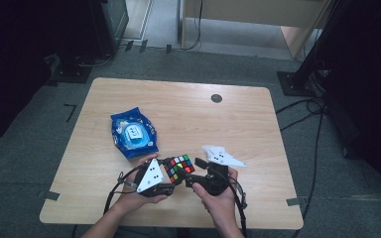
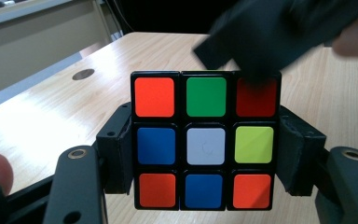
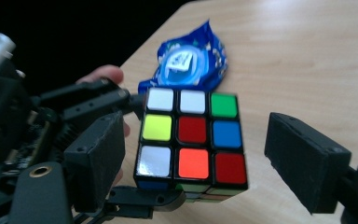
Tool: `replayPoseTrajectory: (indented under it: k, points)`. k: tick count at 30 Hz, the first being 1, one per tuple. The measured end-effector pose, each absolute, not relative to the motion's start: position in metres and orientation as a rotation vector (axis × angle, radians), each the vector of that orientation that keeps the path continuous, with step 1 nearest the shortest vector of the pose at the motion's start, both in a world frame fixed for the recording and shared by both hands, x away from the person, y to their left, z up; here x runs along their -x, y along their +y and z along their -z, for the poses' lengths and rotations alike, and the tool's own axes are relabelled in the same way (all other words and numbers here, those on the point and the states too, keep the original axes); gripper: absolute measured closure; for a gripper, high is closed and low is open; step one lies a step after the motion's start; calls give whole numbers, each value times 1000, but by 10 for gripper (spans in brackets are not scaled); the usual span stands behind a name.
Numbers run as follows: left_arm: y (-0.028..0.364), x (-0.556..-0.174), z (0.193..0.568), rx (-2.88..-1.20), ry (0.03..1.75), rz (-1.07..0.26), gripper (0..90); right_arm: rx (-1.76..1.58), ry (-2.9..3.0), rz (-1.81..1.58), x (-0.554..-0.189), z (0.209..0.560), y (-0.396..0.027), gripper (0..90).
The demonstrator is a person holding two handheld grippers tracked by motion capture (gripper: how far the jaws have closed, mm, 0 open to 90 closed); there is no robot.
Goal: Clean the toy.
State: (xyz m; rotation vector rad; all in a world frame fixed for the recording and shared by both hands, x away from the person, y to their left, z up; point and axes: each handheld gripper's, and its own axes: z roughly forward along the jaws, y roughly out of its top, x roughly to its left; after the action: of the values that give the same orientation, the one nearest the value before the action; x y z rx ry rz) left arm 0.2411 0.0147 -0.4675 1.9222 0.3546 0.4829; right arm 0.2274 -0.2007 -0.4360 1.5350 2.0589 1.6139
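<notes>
A scrambled Rubik's cube (image 1: 179,167) hangs just above the near edge of the wooden table (image 1: 188,114), between two hand-held grippers. My left gripper (image 1: 172,174) is shut on it. In the left gripper view both black pads (image 2: 116,149) press the cube (image 2: 205,140) on its left and right sides. My right gripper (image 1: 196,172) stands open at the cube's right. In the right gripper view its jaws straddle the cube (image 3: 191,140): the left pad (image 3: 98,158) sits close beside it and the right pad (image 3: 307,163) stands well clear. The right gripper's blurred body (image 2: 270,32) looms over the cube's top right corner.
A blue snack bag (image 1: 134,134) lies on the table left of centre, behind the cube. White crumpled wrapping (image 1: 222,156) lies just right of the hands. A dark round grommet (image 1: 216,98) sits near the far edge. Dark stands and cables surround the table.
</notes>
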Motion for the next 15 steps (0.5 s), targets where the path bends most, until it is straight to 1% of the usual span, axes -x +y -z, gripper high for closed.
replayPoseTrajectory:
  k: [2,7,15]
  points:
    - [13,-240,467,-1925,347,-491,342,-1558,2070,-1634,-228,440,-198,235]
    - [10,-237,467,-1928,336,-493,342,-1608,2075,-1603,-228,446,-194,334]
    - [8,-239,468,-1926,342,-456,341,-1655,2075,-1603,-229,447,-196,343]
